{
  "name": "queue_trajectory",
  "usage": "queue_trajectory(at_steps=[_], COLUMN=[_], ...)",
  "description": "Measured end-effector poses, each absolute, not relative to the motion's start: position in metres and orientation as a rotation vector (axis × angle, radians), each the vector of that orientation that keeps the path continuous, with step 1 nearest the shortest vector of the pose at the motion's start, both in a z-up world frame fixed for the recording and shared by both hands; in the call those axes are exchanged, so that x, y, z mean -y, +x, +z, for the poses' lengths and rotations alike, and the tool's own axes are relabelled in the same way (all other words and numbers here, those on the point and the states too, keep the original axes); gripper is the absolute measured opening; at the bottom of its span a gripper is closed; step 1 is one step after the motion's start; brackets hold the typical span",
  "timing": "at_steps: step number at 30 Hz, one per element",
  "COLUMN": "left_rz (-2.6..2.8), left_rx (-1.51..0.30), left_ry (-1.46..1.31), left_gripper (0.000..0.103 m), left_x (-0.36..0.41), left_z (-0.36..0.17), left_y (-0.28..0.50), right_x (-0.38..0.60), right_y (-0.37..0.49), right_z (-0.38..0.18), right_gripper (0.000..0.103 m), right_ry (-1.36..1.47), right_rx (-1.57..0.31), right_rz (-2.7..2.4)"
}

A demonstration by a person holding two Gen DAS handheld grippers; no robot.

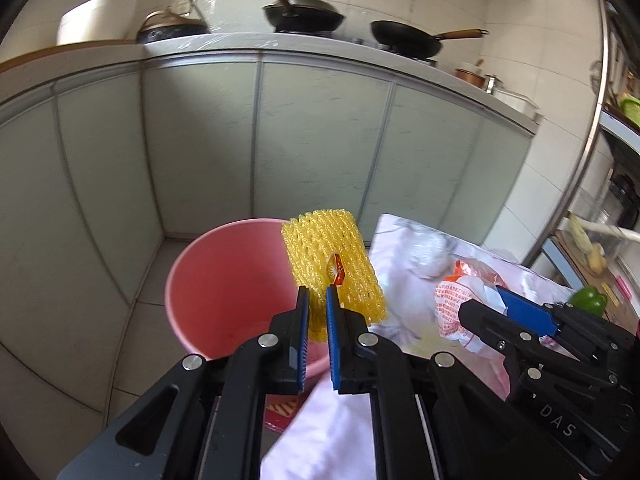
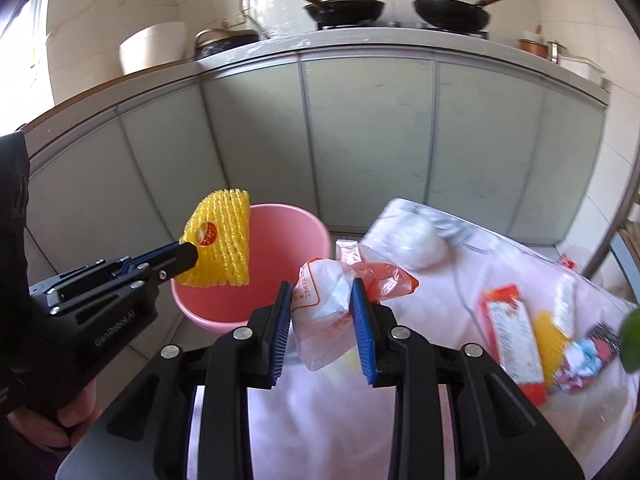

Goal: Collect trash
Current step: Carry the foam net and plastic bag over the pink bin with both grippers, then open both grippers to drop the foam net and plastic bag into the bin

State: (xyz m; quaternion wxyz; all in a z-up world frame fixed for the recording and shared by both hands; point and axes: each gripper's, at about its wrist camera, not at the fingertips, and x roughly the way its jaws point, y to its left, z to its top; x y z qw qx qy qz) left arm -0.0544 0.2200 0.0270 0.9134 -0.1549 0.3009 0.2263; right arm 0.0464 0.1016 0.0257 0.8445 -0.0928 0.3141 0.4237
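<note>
Plainly, in the left wrist view, the left gripper (image 1: 317,294) is seen pressed together on a yellow foam fruit net (image 1: 334,258), which is held up above the near rim of the pink bucket (image 1: 208,280). An orange sticker (image 1: 337,268) is carried on the net. The bucket is stood on the tiled floor beside the table edge, and what can be seen of its inside looks empty. At the right of this view the right gripper (image 1: 486,304) is shown with a crumpled plastic bag (image 1: 460,300) pinched in it, over the pale tablecloth (image 1: 420,264). A green pepper (image 1: 588,300) is glimpsed behind it.

In the right wrist view, the right gripper (image 2: 320,296) is shown closed on the same white and orange bag, which is held above the table edge, near the bucket but not yet over it. More rubbish is left on the cloth: a red and white wrapper (image 2: 512,340), a second yellow piece (image 2: 550,336) and a small patterned scrap (image 2: 584,360). A wrapped white bundle (image 2: 416,236) is lying further back.

By this showing, two items are lifted and neither is dropped; the work is judged to be at an early stage, with several pieces still to be gathered.
</note>
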Motion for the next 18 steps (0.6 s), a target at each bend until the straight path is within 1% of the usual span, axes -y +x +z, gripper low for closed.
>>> queue_trajectory(at_steps=[11, 18], left_rz=[0.555, 0.594], left_rx=[-0.656, -0.704], left_ry=[-0.363, -0.380], left_gripper=[0.008, 0.008], left_x=[-0.265, -0.285], left_z=[0.002, -0.021], left_y=[-0.057, -0.051], right_x=[-0.164, -0.193], right_y=[0.052, 0.064], right_z=[0.014, -0.008], right_gripper=[0.030, 0.030], right_ry=[-0.197, -0.201], right_rx=[-0.712, -0.775], right_rz=[0.988, 1.010])
